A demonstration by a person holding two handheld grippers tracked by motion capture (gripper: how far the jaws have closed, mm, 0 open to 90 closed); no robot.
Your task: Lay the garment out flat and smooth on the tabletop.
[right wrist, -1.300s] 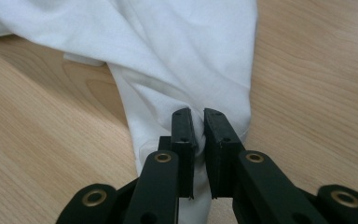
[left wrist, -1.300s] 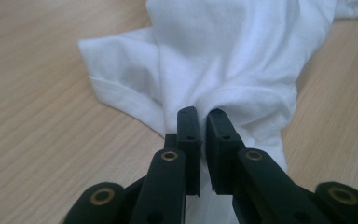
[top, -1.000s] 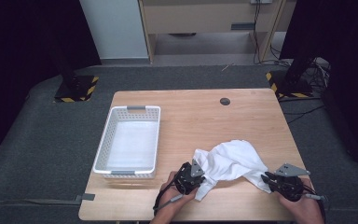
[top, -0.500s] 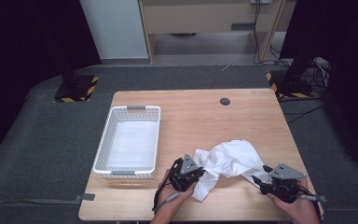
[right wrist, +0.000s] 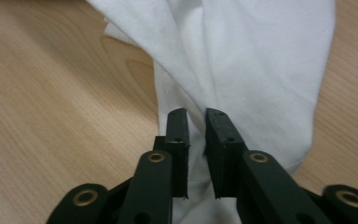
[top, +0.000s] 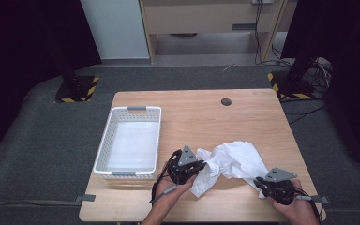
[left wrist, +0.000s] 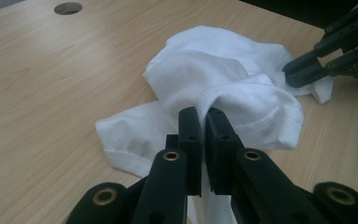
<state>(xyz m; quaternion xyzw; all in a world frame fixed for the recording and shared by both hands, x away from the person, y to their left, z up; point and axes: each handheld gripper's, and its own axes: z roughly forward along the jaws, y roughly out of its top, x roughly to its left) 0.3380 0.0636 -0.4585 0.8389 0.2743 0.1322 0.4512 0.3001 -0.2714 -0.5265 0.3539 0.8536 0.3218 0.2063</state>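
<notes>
One white cloth lies crumpled on the one wooden surface. One white basket stands left of the cloth. Two tools: left tool, right tool. One dark round hole beyond the cloth.

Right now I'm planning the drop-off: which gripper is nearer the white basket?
Left. The left gripper sits just beside the white basket's near right corner, pinching the white cloth. The right gripper holds the cloth's far side, near the table's right edge.
</notes>
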